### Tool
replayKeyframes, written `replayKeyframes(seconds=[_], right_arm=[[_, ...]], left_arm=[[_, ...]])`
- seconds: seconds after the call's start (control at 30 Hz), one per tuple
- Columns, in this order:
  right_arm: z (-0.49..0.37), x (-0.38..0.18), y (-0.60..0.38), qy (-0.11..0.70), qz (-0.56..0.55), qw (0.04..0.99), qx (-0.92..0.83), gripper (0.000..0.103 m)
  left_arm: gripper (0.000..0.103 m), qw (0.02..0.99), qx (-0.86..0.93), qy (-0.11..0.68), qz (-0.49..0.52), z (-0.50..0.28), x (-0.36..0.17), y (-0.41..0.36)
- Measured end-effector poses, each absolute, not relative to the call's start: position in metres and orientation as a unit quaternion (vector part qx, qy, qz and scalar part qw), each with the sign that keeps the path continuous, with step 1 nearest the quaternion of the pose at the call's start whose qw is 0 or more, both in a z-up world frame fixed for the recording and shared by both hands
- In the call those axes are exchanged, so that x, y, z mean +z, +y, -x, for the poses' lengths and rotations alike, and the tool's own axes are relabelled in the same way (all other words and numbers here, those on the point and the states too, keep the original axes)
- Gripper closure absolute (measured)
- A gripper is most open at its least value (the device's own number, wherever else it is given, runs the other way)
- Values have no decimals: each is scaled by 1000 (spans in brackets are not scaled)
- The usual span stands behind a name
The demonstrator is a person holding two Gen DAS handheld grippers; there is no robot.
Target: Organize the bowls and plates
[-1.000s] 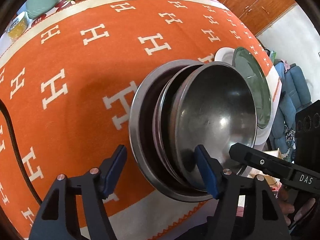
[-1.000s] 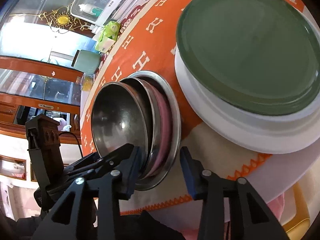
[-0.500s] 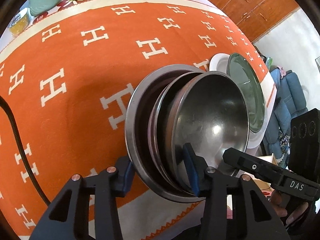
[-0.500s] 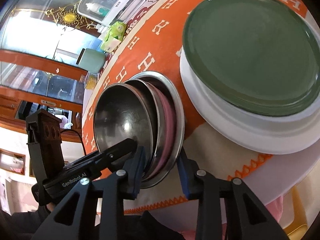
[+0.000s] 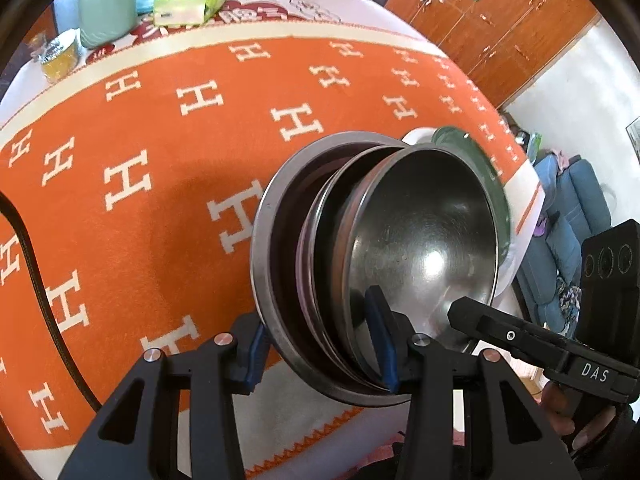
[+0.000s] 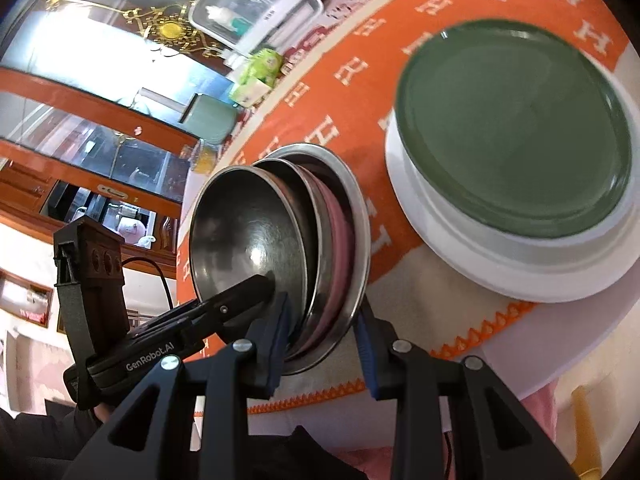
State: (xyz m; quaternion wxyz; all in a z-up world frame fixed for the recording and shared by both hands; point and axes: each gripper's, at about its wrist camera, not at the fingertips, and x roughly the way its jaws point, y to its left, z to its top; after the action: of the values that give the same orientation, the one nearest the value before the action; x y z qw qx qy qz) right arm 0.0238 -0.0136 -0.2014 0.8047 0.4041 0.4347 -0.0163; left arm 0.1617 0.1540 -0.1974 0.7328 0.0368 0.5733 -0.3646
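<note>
— Both grippers first: our left gripper (image 5: 322,344) has its blue pads (image 5: 379,336) pressed on the near rim of the stack of metal bowls (image 5: 420,248), one pad outside the widest bowl and one inside the smallest. Is our right gripper (image 6: 322,338) doing the same?

— Yes. In its own view the two fingers are clenched across the same near rim, one pad inside the inner bowl (image 6: 248,236), one behind the outer bowl (image 6: 356,216). So we hold one stack with two clamps, side by side.

— Why two? We think it is because the stack is heavy and nested loosely; the bowls lean against each other, and between them a pink bowl (image 6: 340,232) shows. A single pinch on one edge could let it twist.

— Agreed. And the stack looks tilted up on its edge, not flat on the orange cloth (image 5: 160,184) under it. We cannot say for sure whether the far rim touches the cloth.

— Just beyond the bowls, ahead and to the right of our right gripper, the green plate (image 6: 516,128) sits on the white plate (image 6: 452,240). Plates together, bowls together: the sorting seems nearly done.

— Then we judge the next move is only to carry or set the bowls. The risk is that the inner bowl slides out.

— Far behind our left gripper stand a mint container (image 5: 106,8) and a tissue pack (image 5: 188,2), well apart from the work.
</note>
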Motion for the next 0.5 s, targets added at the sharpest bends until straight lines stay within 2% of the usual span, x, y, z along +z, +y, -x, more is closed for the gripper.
replayKeyframes(seconds=[0.5], right_arm=[[-6, -157, -52, 426, -331, 841, -20, 72]], left_arm=[[60, 750, -384, 538, 9, -137, -165, 119]])
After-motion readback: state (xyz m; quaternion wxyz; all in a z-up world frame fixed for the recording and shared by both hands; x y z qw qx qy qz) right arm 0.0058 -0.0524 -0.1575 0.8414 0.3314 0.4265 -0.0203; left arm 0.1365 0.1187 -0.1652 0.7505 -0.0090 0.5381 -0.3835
